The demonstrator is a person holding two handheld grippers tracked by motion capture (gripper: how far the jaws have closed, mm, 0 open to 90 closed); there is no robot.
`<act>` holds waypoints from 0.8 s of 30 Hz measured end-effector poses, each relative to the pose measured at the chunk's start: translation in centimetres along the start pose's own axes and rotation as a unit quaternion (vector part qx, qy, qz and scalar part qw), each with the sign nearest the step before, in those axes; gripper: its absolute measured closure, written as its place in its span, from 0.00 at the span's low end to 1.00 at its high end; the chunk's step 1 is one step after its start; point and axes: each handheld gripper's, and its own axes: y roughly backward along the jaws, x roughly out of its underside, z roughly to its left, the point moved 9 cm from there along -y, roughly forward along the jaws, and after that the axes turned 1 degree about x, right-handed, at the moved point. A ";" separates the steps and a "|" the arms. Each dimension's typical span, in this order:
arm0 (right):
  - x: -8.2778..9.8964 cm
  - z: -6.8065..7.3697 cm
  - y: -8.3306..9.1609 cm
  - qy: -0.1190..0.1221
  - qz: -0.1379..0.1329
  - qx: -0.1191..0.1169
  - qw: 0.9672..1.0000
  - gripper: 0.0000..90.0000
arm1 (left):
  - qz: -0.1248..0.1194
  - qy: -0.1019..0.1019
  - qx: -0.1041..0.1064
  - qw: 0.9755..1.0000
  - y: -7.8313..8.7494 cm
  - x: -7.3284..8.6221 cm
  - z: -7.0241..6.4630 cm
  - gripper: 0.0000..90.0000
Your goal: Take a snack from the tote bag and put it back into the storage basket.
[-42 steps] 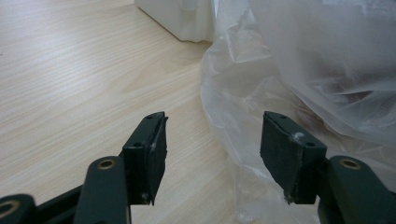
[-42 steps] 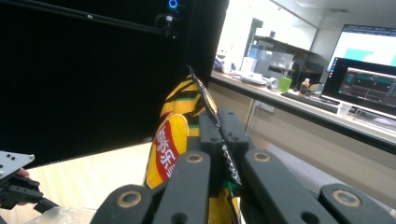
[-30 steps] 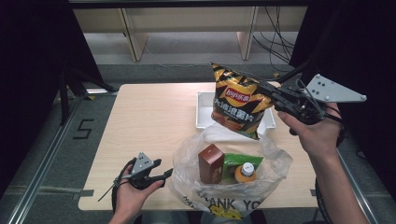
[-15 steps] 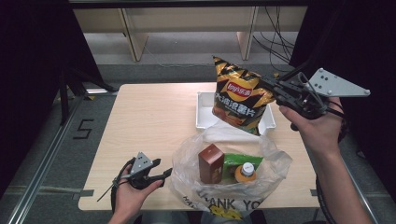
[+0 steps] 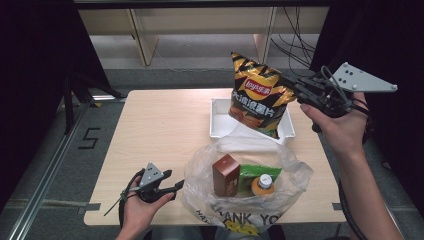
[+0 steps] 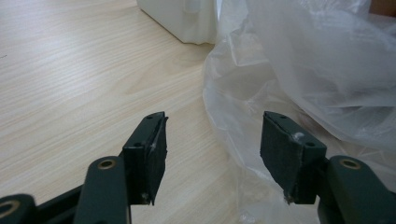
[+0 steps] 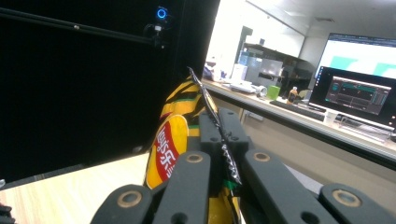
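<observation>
That chip bag [image 5: 257, 97] looks light, puffy and crushable, so the right gripper [image 5: 295, 90] has its jaws pinching just the side seam; left gripper [image 5: 175, 186] sits spread beside the plastic bag [image 5: 295, 175].

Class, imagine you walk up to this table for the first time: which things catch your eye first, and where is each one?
The yellow-and-black chip bag stands out first, held in the air above the white tray at the table's far side, its edge pinched in the right gripper. Next comes the clear plastic bag at the near edge, holding a brown carton and an orange-capped bottle. The left gripper rests open beside it.
</observation>
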 end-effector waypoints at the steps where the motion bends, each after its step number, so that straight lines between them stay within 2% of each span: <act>1: -0.1 -0.2 -0.1 0.007 -0.002 0.002 1.000 1.00 | 0.000 -0.003 0.000 1.000 0.0 0.0 0.0 0.45; 6: 0.0 -0.6 -0.6 0.000 0.003 0.000 1.000 1.00 | 0.000 -0.002 0.000 1.000 0.0 -0.1 0.0 0.45; 7: -0.1 -0.9 -0.7 0.008 -0.004 0.005 1.000 1.00 | 0.000 -0.002 0.000 1.000 0.0 -0.1 0.0 0.46; 8: 0.0 -0.7 -0.7 -0.008 0.004 0.001 1.000 1.00 | -0.001 -0.006 0.002 1.000 0.0 -0.1 0.0 0.46; 11: 0.0 -1.2 -0.9 0.003 0.000 0.009 1.000 1.00 | -0.001 0.000 0.002 1.000 0.0 0.0 -0.1 0.45; 13: 0.1 -1.4 -1.0 -0.001 0.004 0.009 1.000 1.00 | -0.001 -0.010 0.002 1.000 0.0 -0.1 0.0 0.45; 15: 0.2 -1.5 -1.1 0.002 0.005 0.008 1.000 1.00 | -0.001 -0.008 0.002 1.000 0.0 -0.1 0.0 0.45; 16: 0.3 -1.6 -1.2 -0.004 0.005 0.013 1.000 1.00 | -0.004 -0.005 0.002 1.000 -0.1 -0.1 -0.1 0.45; 17: 0.4 -1.8 -1.2 0.004 0.007 0.011 1.000 1.00 | -0.004 -0.006 0.002 1.000 0.0 -0.1 0.0 0.46; 18: 0.5 -1.8 -1.3 0.001 0.008 0.012 1.000 1.00 | -0.004 0.002 0.000 1.000 0.0 -0.1 -0.1 0.45; 21: 0.6 -2.2 -1.5 0.003 0.012 0.016 1.000 1.00 | -0.005 0.005 0.002 1.000 0.0 0.0 -0.1 0.45; 22: 0.7 -2.1 -1.5 -0.008 0.014 0.013 1.000 1.00 | -0.004 0.002 0.001 1.000 0.0 0.0 -0.1 0.45; 24: 0.9 -2.6 -1.7 -0.003 0.016 0.020 1.000 1.00 | -0.004 0.004 0.002 1.000 0.0 0.0 -0.1 0.45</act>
